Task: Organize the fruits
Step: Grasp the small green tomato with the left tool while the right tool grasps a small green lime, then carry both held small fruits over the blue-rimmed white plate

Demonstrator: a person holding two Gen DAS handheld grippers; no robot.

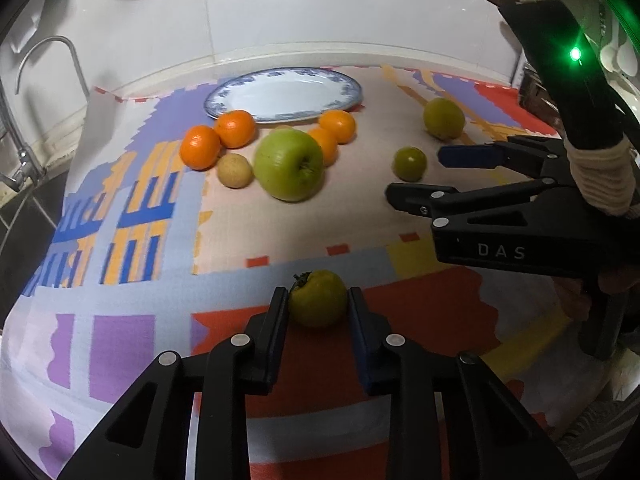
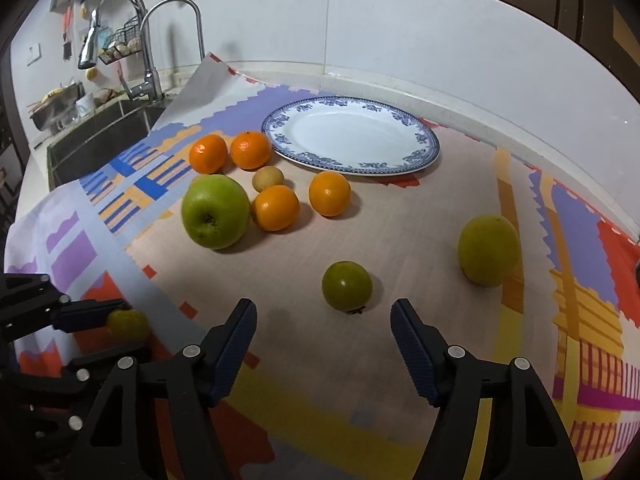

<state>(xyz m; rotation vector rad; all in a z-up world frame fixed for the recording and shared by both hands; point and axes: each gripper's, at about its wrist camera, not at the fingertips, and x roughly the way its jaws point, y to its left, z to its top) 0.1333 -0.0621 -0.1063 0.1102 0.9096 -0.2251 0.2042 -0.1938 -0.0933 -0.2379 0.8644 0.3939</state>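
My left gripper (image 1: 318, 294) is shut on a small yellow-green fruit (image 1: 318, 308) with a dark stem, low over the red patch of the patterned cloth (image 1: 240, 216). My right gripper (image 2: 323, 306) stands open just short of a small dark-green fruit (image 2: 347, 286), which lies off its pads. Farther back lie a big green apple (image 2: 215, 211), several oranges (image 2: 275, 207), a small tan fruit (image 2: 268, 178) and a larger yellow-green fruit (image 2: 488, 250). A blue-rimmed white plate (image 2: 420, 152) sits bare at the back.
A sink (image 2: 100, 128) with tall taps (image 2: 150, 76) lies off the cloth's left end. A white tiled wall (image 2: 400, 32) runs behind the plate. The cloth hangs over the counter's near edge.
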